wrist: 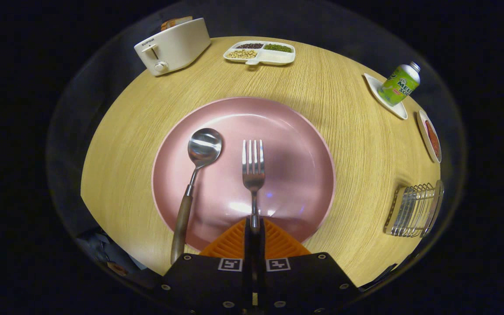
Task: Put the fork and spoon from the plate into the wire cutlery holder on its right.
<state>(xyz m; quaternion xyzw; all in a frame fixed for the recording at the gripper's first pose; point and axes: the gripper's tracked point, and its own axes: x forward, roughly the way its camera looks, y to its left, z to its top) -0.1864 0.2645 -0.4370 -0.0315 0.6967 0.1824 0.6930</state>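
Note:
A pink plate sits on the round wooden table just ahead of my fingers. A steel fork points away from me over the plate's middle, its handle pinched between both fingers of my gripper, which is shut on it. A spoon with a brown handle lies on the plate to the fork's left, its handle hanging over the plate's near rim. The wire cutlery holder stands on the table to the right of the plate.
A white toaster stands at the table's far left. A divided tray of beans is at the far middle. A green can on a white dish and a small saucer sit at the right edge.

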